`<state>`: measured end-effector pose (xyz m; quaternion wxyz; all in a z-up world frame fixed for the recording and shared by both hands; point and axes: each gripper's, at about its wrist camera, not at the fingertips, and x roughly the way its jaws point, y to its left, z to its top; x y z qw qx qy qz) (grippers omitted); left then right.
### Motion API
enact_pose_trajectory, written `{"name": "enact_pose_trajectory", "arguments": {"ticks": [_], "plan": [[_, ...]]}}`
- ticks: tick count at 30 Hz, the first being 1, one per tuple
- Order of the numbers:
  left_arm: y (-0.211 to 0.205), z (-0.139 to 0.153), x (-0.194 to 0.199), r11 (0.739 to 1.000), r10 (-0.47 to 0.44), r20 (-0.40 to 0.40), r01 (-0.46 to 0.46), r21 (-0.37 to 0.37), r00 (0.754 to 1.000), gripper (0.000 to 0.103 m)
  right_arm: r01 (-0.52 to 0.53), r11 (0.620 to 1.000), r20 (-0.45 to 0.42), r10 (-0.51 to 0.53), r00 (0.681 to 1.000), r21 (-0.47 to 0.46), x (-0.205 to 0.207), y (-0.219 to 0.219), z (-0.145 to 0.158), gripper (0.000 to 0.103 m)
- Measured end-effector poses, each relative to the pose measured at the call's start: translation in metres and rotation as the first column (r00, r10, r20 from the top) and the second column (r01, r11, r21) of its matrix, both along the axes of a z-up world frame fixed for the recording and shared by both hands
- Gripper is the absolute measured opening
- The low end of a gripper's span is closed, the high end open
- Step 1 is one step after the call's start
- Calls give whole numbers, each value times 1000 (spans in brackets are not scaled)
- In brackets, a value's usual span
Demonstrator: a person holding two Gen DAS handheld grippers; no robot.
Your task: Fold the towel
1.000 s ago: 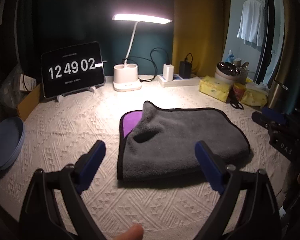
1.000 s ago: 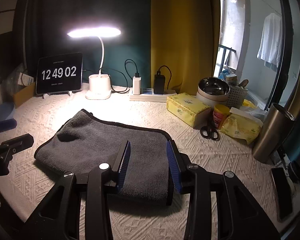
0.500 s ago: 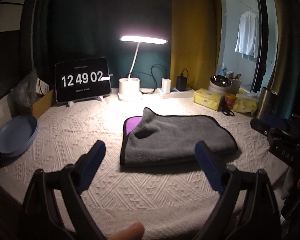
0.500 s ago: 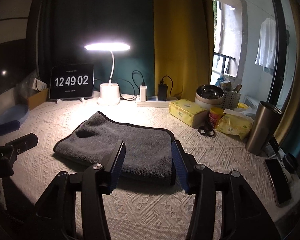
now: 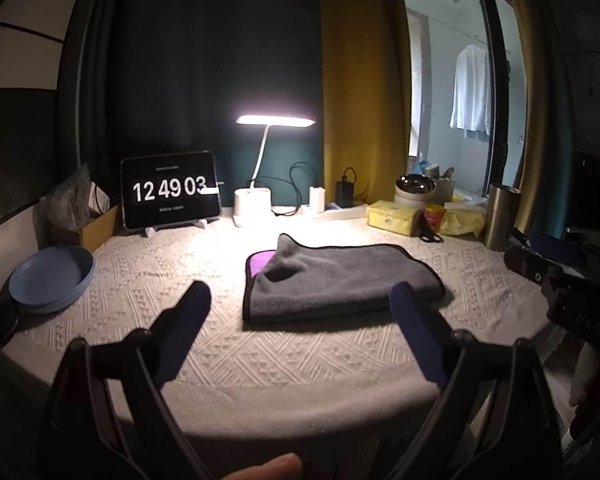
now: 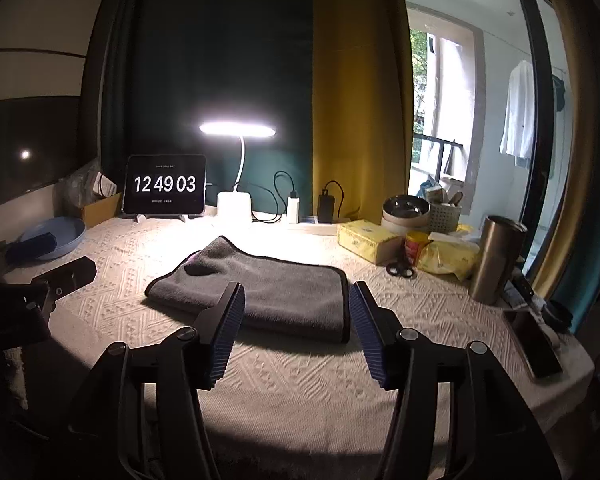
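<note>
Both grippers hold nothing: left gripper (image 5: 300, 300) spread wide, right gripper (image 6: 296, 300) moderately parted, above the folded grey plush towel (image 6: 268, 292) on the knitted tablecloth (image 6: 300, 364).

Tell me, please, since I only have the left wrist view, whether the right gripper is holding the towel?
Observer: No. The right gripper is open and grips nothing; the folded towel lies loose on the table.
Operator: Thank you. Is anything lying to the right of the steel tumbler?
Observer: Yes. A dark phone lies flat near the table's right edge.
</note>
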<state>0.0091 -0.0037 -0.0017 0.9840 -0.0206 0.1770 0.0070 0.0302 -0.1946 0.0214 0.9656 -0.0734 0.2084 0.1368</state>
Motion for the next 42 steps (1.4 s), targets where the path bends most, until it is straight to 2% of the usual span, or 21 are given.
{"name": "enact_pose_trajectory", "arguments": {"ticks": [11,42], "plan": [[-2,5,-38,999,-27,75,25,28,997,93,16,1000,26,-16,1000,-8,-31,5,-3,59],[-1,6,-40,1000,-26,80,25,17,996,93,9,1000,36,-9,999,-6,-34,6,0,59]]}}
